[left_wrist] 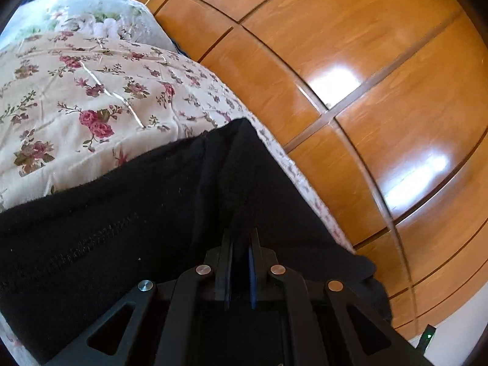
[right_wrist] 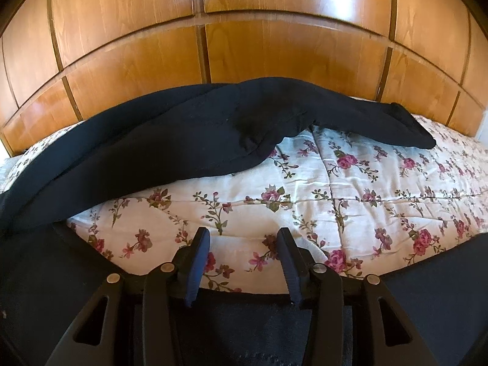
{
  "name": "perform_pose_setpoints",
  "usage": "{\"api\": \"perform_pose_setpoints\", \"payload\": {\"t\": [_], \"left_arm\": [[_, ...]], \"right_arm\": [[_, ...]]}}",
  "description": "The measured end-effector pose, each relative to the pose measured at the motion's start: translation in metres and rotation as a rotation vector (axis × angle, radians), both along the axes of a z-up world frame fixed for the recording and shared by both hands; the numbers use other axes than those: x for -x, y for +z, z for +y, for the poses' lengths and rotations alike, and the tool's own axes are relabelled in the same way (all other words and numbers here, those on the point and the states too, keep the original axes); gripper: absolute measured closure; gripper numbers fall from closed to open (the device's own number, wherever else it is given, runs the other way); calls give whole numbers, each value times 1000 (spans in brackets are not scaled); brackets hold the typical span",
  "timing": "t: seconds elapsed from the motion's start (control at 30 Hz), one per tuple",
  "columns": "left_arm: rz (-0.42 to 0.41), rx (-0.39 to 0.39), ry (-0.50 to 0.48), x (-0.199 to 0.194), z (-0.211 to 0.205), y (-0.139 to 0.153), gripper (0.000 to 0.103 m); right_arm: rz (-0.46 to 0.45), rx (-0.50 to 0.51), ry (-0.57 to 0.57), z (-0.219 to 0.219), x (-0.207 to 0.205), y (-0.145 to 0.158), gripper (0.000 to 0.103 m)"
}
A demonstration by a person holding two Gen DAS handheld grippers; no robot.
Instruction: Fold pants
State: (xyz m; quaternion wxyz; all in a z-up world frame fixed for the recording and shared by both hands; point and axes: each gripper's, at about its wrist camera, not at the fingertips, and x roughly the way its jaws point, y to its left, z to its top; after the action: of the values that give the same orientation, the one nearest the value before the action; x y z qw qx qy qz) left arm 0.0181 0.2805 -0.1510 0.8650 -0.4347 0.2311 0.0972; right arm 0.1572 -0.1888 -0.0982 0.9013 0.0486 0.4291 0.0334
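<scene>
Item 1, left tool point(left_wrist: 241, 238): my fingers are drawn nearly together, pinching a raised fold of the black pants point(left_wrist: 152, 207), which spread to its left and ahead of it.

Item 2, right tool point(right_wrist: 242, 238): I hold it with fingers wide apart, nothing between them, hovering over the floral bedspread point(right_wrist: 350, 189).

Item 3, pants point(right_wrist: 189, 134): lying ahead of my right tool, stretched crosswise over the far side of the bed; one leg runs off to the right, the rest trails left and down toward the tool's left side.

Item 4, wooden panelled wardrobe point(right_wrist: 274, 45): directly beyond the bed.

Item 5, pillow point(left_wrist: 100, 18): far ahead-left of my left tool.
</scene>
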Motion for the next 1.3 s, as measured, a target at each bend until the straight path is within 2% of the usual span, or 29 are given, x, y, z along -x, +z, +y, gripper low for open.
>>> {"api": "perform_pose_setpoints", "payload": {"t": [0.1,0.17,0.27,0.33,0.4,0.57,0.63,0.7,0.77,0.8,0.83,0.9,0.93,1.03,1.13,1.2,1.3], "left_arm": [[1,-4,-9,-2,-1,-2,95],[-6,4,-11,-1,0,-3,95],[-20,10,-11,1,0,-3,95],[-26,7,-10,1,0,-3,95],[-32,10,-10,1,0,-4,95],[-34,5,-13,2,-1,-5,95],[-35,2,-14,2,-1,-6,95],[-31,-3,-18,0,-1,-6,95],[-31,-5,-23,-2,-1,-7,95],[-32,-5,-26,-1,-1,-7,95],[-34,-4,-28,-1,-1,-7,95],[-39,-4,-29,-1,-1,-8,95],[-41,-3,-30,-1,-2,-8,95],[-63,18,-43,-1,0,-8,95],[-85,90,-95,-2,8,-8,95],[-88,157,-126,-2,15,-5,95],[-198,306,-113,15,30,5,95]], "right_arm": [[-9,-87,28,2,-14,26,56],[-9,-148,44,9,-33,48,52],[-2,-211,71,27,-65,75,44],[30,-234,100,44,-88,84,35],[69,-256,94,61,-107,88,34],[216,-394,-70,74,-147,70,34],[252,-401,-101,81,-153,61,35],[279,-358,-116,88,-158,53,35],[295,-314,-143,89,-160,45,45],[295,-314,-154,86,-158,42,62],[292,-334,-155,81,-156,39,73],[276,-387,-142,71,-149,38,86],[258,-411,-128,65,-143,41,89],[164,-461,-64,54,-120,64,91],[69,-495,0,42,-87,93,91],[15,-506,41,34,-64,109,91],[-55,-491,89,26,-27,123,91]]}}
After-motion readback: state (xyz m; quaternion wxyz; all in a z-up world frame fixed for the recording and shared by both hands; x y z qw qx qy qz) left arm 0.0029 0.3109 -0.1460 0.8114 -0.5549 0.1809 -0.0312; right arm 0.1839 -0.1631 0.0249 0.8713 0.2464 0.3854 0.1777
